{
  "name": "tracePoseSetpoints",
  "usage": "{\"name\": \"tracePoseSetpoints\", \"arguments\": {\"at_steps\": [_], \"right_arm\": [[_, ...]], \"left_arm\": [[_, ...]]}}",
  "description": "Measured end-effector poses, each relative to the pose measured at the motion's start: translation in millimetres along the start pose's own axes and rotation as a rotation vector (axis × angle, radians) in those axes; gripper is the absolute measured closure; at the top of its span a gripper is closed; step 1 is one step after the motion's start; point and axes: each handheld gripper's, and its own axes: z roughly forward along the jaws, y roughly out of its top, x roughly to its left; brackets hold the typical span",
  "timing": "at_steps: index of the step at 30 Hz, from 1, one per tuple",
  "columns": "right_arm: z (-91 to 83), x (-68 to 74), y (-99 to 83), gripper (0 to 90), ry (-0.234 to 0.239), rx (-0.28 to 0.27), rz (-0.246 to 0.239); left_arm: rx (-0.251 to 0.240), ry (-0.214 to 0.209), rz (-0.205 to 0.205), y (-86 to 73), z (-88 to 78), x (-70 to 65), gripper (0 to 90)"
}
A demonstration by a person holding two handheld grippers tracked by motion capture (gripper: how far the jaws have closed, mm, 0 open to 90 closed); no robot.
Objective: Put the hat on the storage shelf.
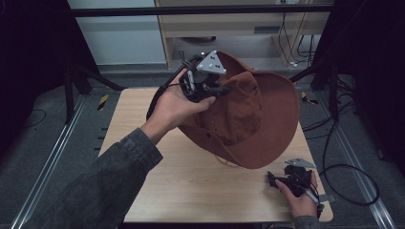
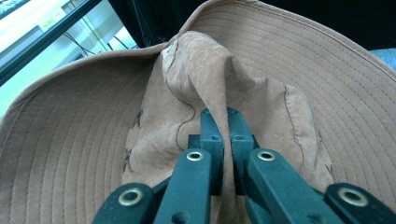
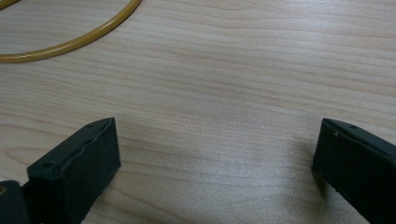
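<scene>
Brown hat (image 1: 248, 114) crown pinched in left tongs (image 2: 223, 122) – fold hidden

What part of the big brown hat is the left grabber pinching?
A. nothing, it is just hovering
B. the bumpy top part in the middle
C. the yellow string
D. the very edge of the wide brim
B. In the left gripper view, the left gripper has its jaws squeezed together on a fold of the hat's raised crown, with the stitched brim spreading out all around it.
</scene>
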Motion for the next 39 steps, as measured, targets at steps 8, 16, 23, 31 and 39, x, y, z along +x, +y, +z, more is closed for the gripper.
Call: {"name": "tracePoseSetpoints", "arguments": {"at_steps": [8, 16, 23, 31, 39], "right_arm": [[0.0, 0.0, 0.0, 0.8, 0.0, 0.0, 0.0], [0.1, -0.1, 0.0, 0.8, 0.0, -0.001, 0.0], [-0.2, -1.4, 0.1, 0.8, -0.002, -0.001, -0.01], [-0.3, -1.4, 0.1, 0.8, -0.003, 0.0, -0.009], [-0.3, -1.3, 0.1, 0.8, -0.003, 0.0, -0.008]], "left_arm": [[0.003, -0.005, -0.004, 6.5, 14.9, 1.3, 88.6], [0.019, -0.008, -0.004, 12.5, 29.8, 3.8, 88.6], [0.024, -0.008, -0.01, 14.5, 39.1, 6.4, 88.6], [0.032, -0.011, -0.026, 14.0, 49.1, 11.6, 88.5], [0.049, -0.003, -0.035, 13.6, 58.4, 14.8, 88.4]]}}
